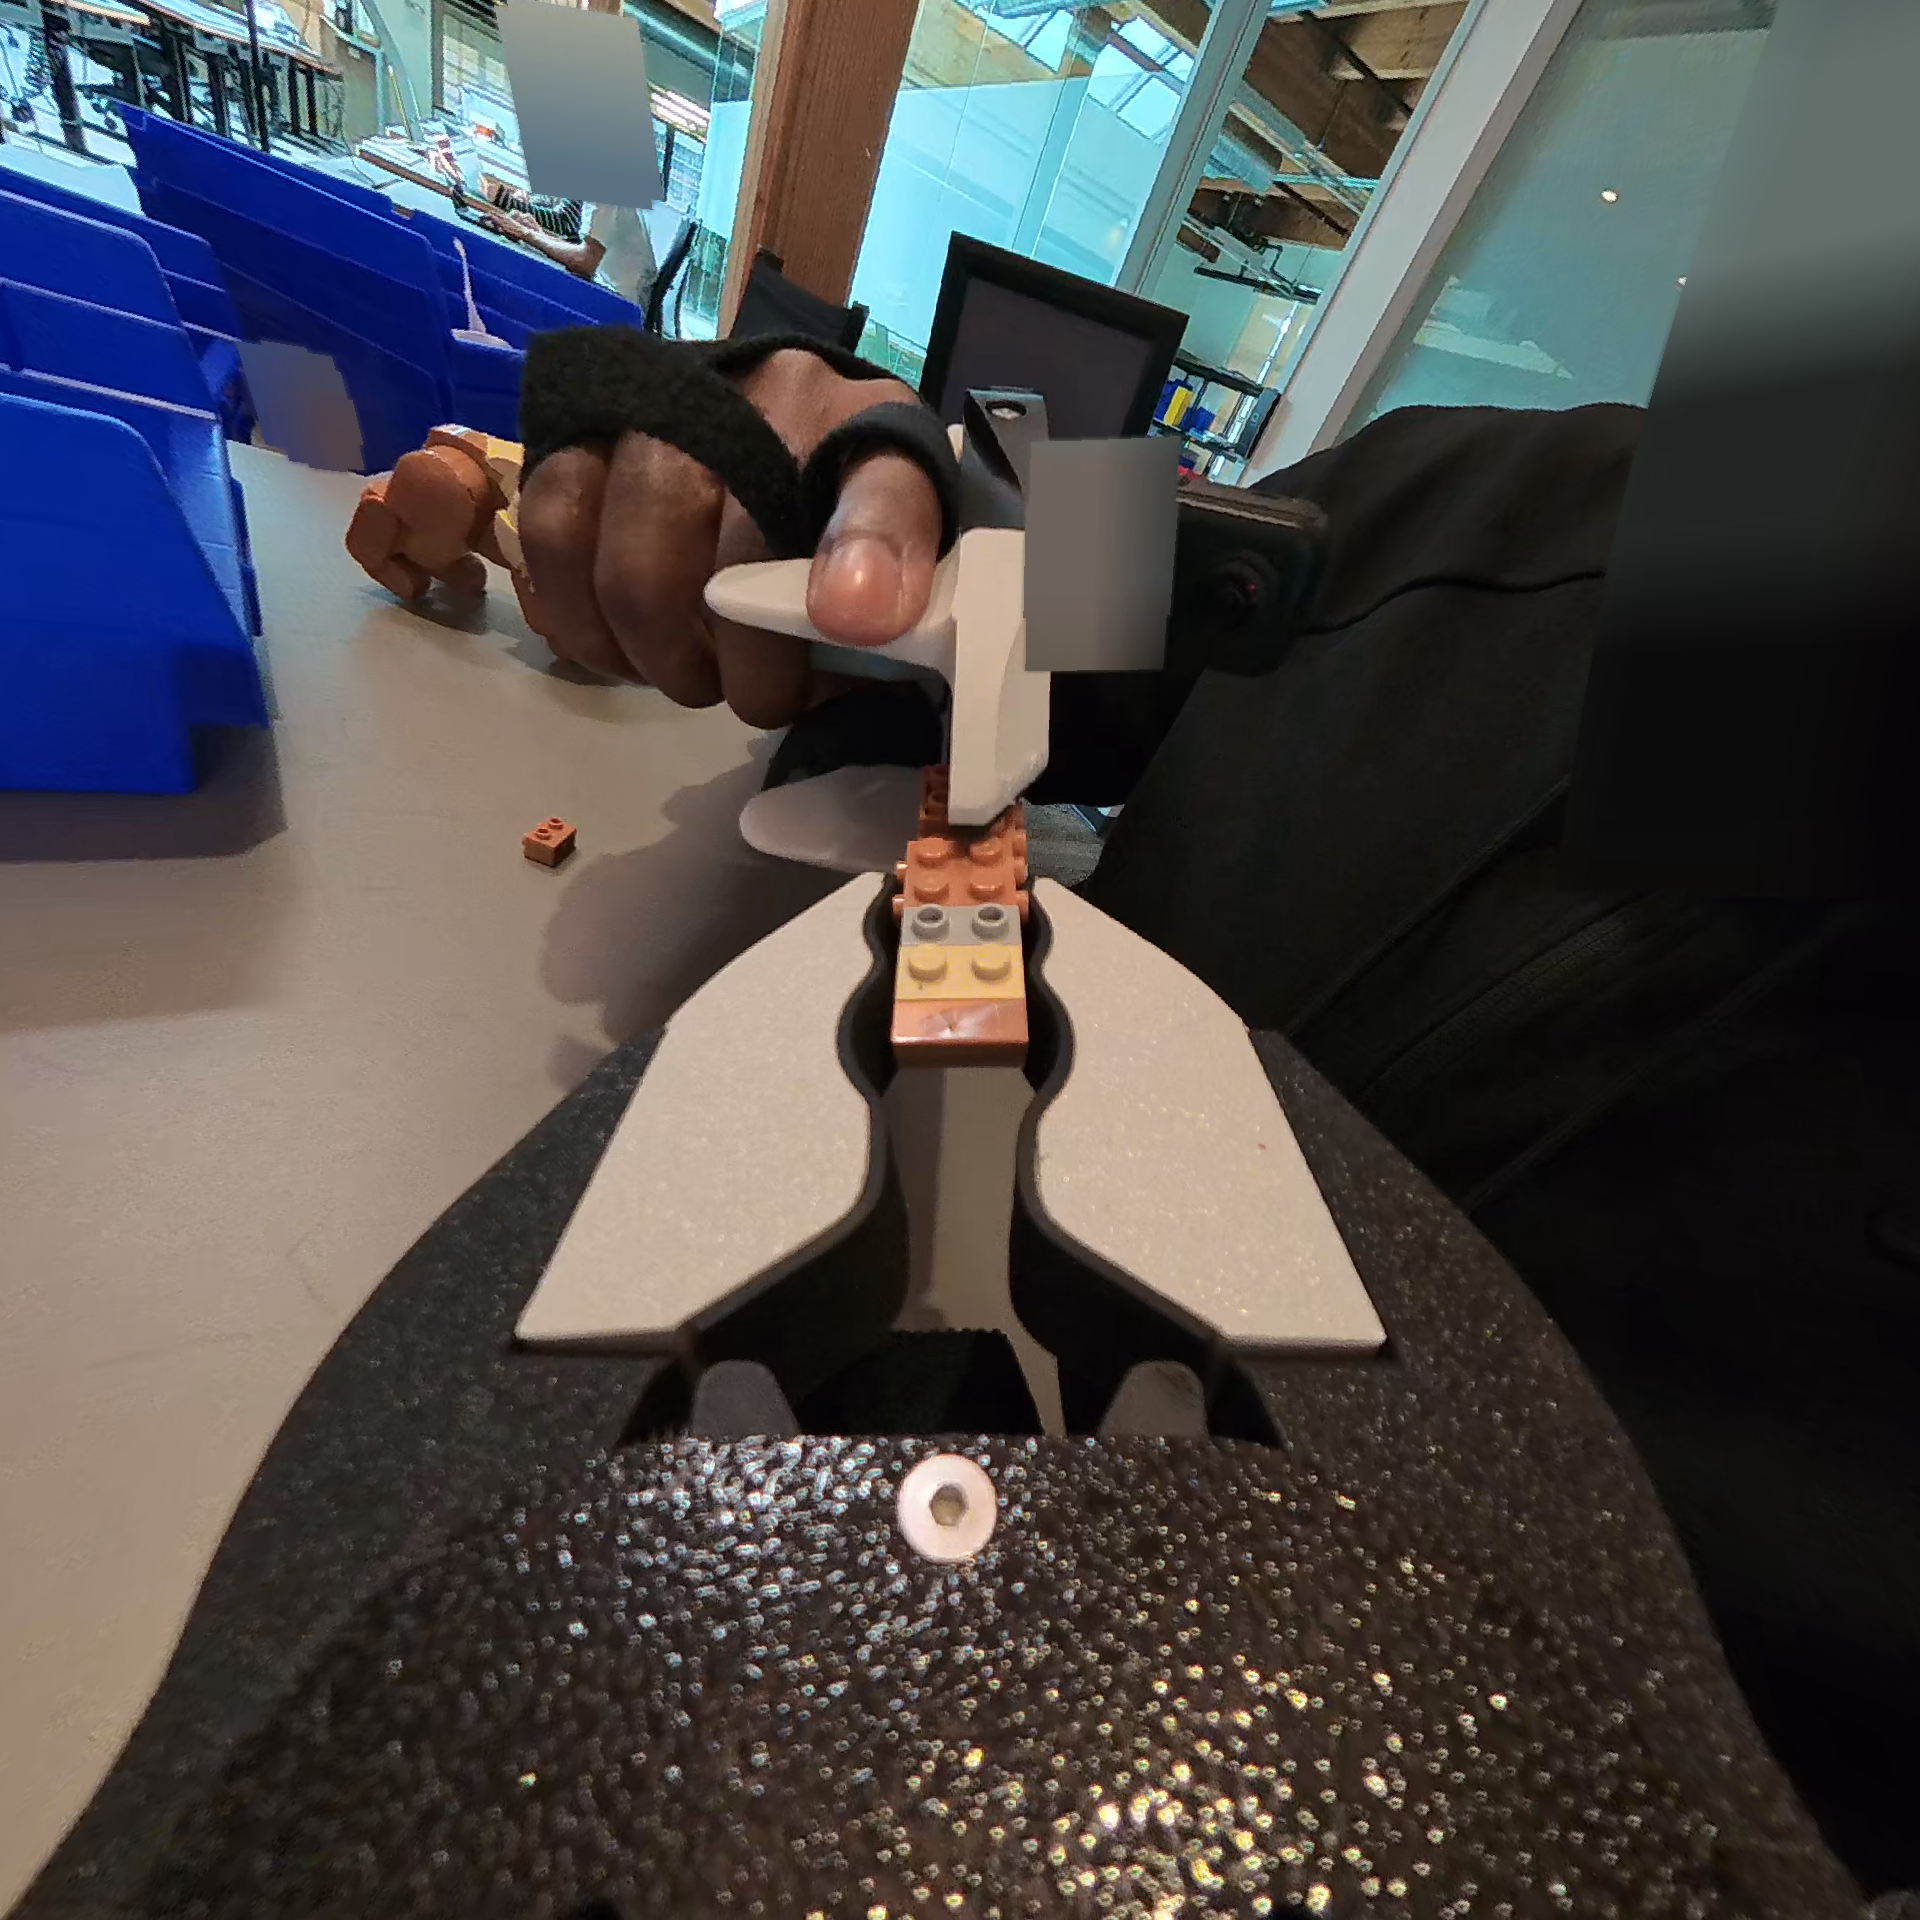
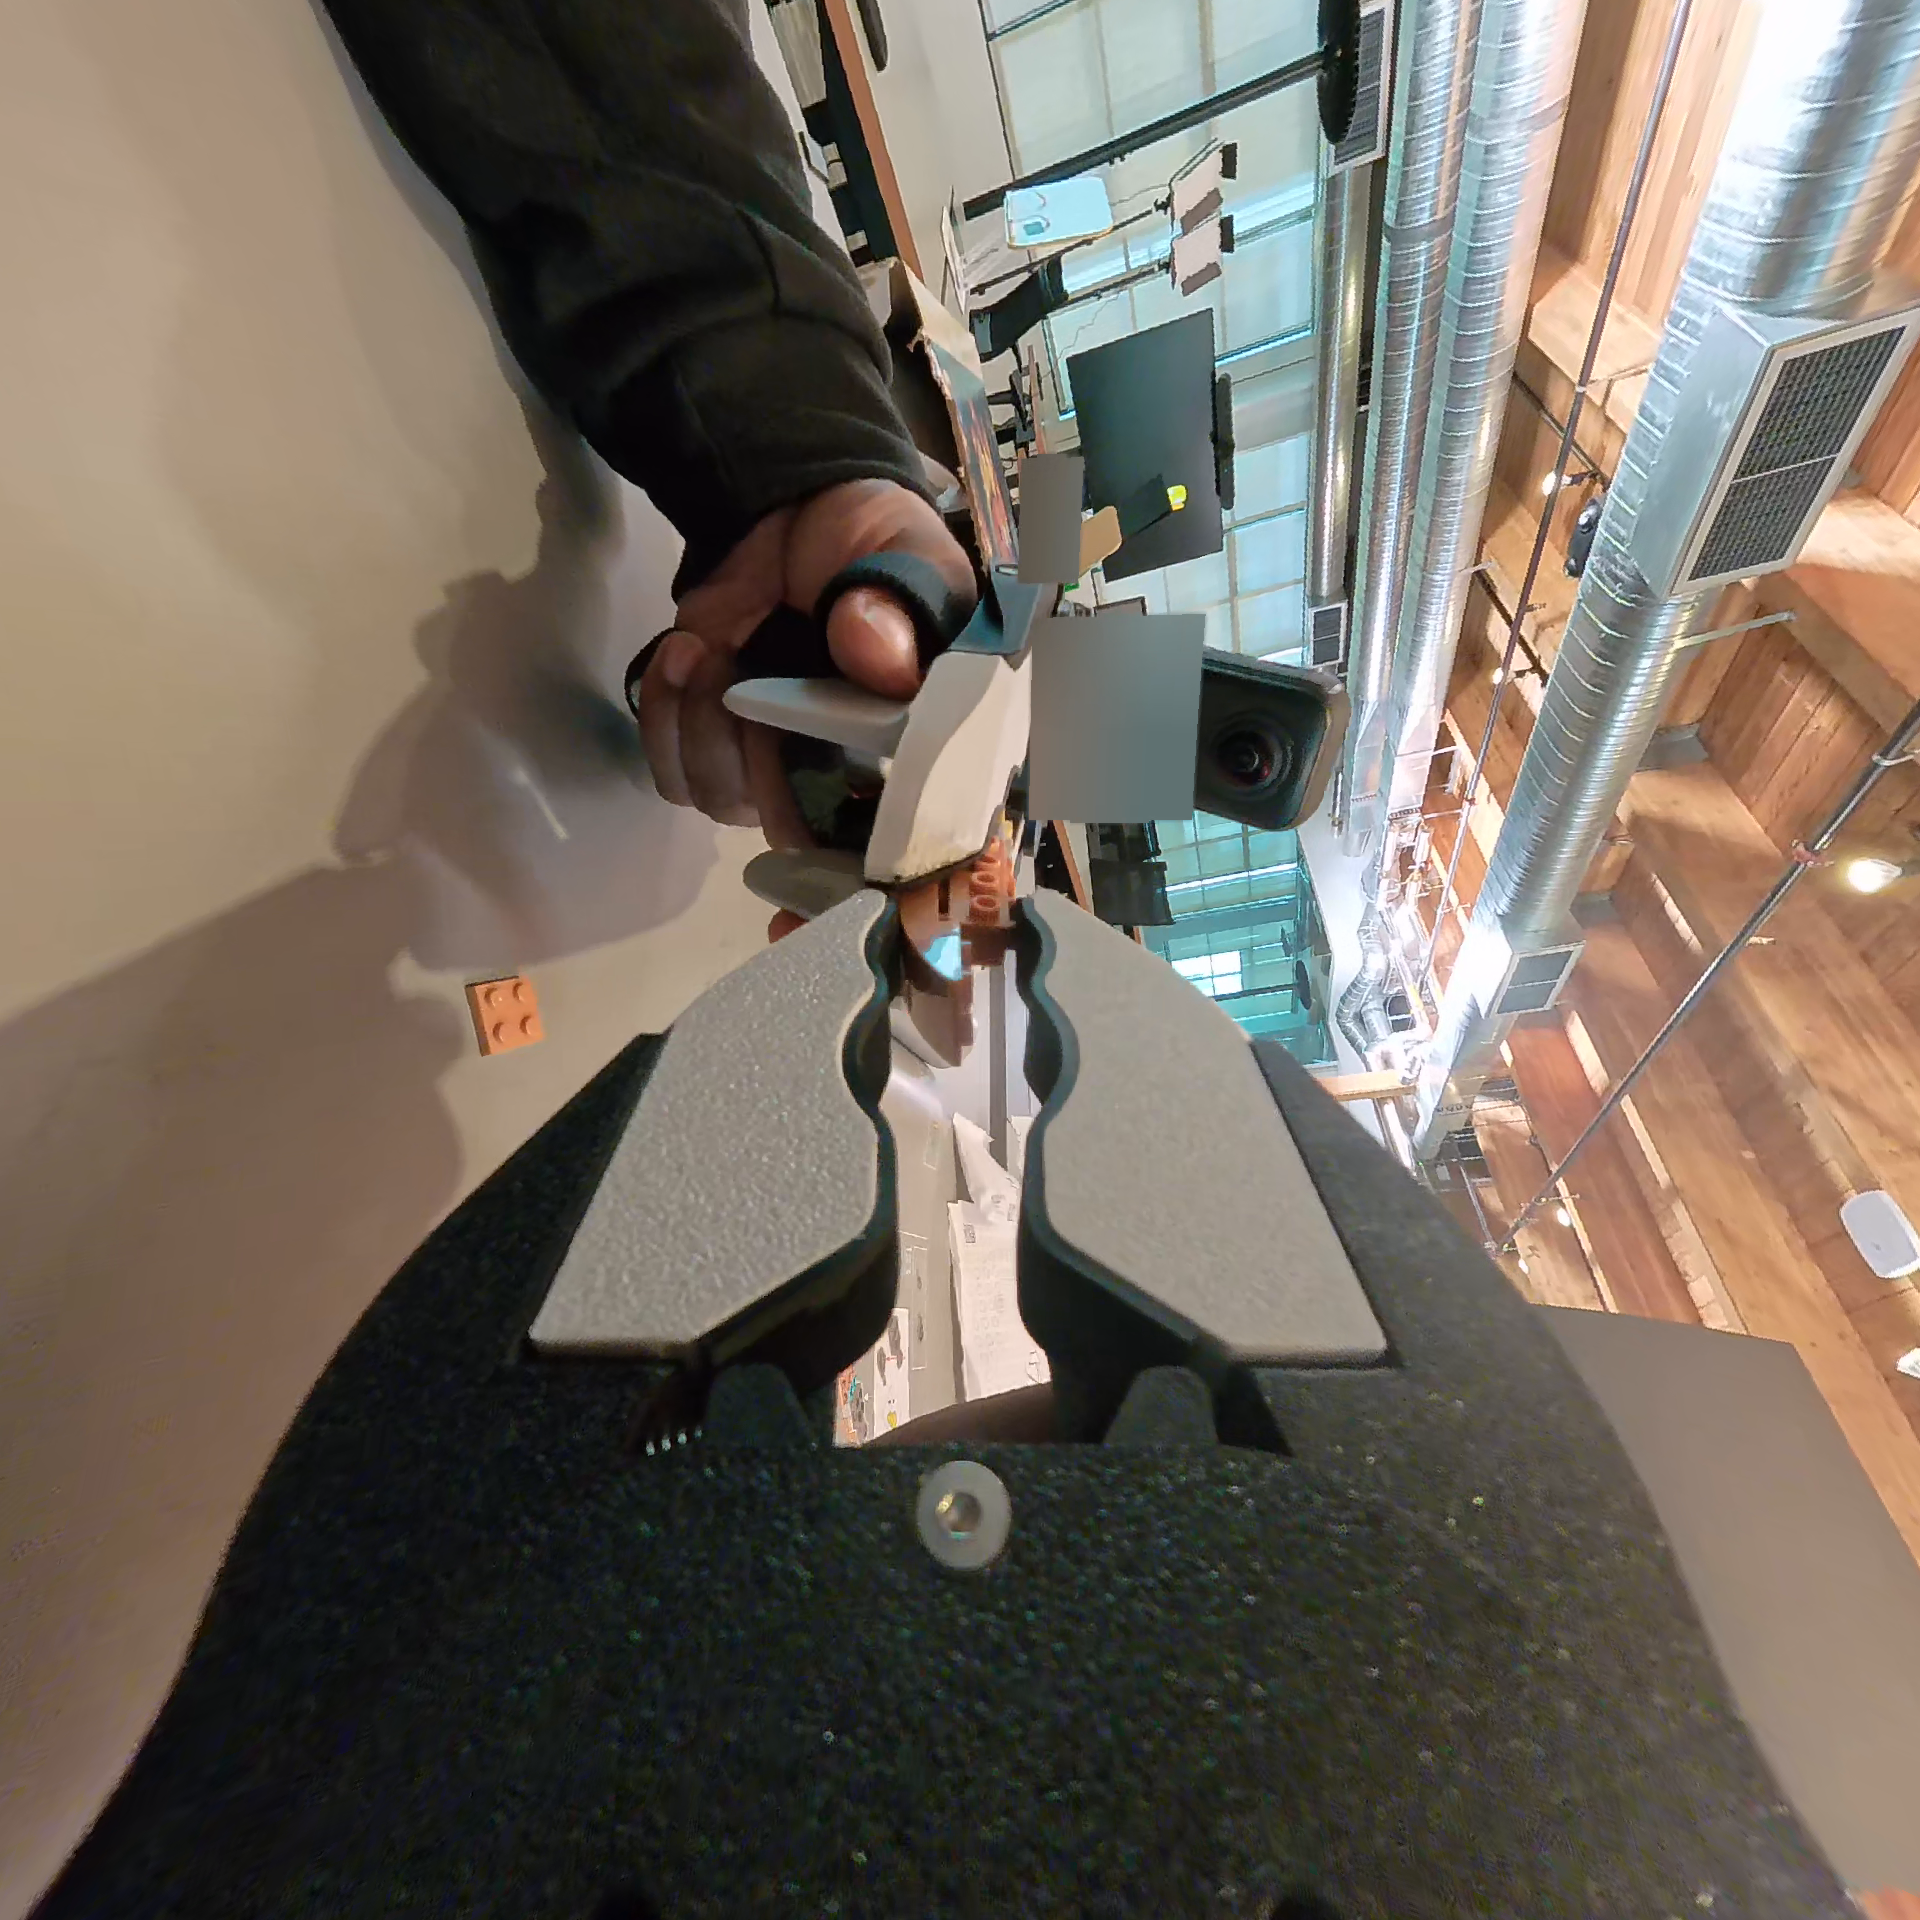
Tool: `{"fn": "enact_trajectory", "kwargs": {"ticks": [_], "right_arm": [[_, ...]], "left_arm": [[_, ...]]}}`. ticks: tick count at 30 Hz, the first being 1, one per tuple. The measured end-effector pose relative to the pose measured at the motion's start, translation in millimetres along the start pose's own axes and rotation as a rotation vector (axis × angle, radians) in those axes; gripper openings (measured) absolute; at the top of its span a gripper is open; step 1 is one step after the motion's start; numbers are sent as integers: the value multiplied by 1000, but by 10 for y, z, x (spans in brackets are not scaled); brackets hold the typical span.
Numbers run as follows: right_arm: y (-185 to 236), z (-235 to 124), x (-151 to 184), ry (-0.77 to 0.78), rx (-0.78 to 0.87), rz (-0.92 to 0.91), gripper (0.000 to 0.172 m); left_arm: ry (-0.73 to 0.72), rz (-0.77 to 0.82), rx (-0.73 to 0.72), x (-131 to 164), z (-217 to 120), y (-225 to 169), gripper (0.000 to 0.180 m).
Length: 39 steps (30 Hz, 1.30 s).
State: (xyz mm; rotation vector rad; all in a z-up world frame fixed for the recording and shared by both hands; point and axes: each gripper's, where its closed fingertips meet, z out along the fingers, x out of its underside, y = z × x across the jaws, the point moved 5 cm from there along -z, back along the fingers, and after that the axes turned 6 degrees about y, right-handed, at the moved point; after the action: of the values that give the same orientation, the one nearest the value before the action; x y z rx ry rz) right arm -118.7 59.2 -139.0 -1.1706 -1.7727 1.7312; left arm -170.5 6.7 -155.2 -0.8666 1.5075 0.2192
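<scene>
**A:** What have you got in the middle there?

**B:** You're holding a stack of toy building bricks (image 1: 961,977), brown with one grey and one tan layer, lifted clear of the grey table (image 1: 312,1039). Your left gripper (image 1: 961,935) is clamped on its near end: both fingers (image 1: 769,1091) are drawn in narrow, with the dark pads pressed against the stack's two sides.

**A:** And the far end?

**B:** Your right gripper (image 2: 956,935) meets it there. Seen from the left wrist, one white fingertip (image 1: 987,790) sits on the studded top of the stack. From the right wrist the brown bricks (image 2: 987,894) sit between its fingers (image 2: 769,1101), which are also drawn in narrow on them, though the contact on the right-hand pad looks partly shaded, so I'd call that side probable rather than certain.

**A:** What's around you?

**B:** Your right hand (image 1: 707,540), strapped in with a black band, grips the handle just behind the stack. A single small brown brick (image 1: 549,837) lies loose on the table to the left. Farther back stands a brown brick figure (image 1: 426,520), and blue storage bins (image 1: 104,582) line the left edge. A dark monitor (image 1: 1049,343) stands behind.
</scene>
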Motion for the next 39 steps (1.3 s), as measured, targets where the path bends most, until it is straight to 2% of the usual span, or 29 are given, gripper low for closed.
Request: {"fn": "enact_trajectory", "kwargs": {"ticks": [24, 29, 32, 35, 39], "right_arm": [[3, 2, -20, 28, -51, 20, 20], [-8, -8, -4, 19, -54, 47, 20], [-15, -20, 11, 7, -65, 78, 20], [-30, -30, 21, -3, -68, 102, 20], [-39, -36, 35, -6, -73, 120, 20]], "left_arm": [[-5, -1, 19, 10, 30, -13, 21], [4, 27, -7, 5, 18, -23, 34], [-3, 31, -34, -9, -44, -3, 36], [-26, 18, -44, -37, -112, 12, 35], [-32, 21, -37, -42, -125, 5, 20]]}}
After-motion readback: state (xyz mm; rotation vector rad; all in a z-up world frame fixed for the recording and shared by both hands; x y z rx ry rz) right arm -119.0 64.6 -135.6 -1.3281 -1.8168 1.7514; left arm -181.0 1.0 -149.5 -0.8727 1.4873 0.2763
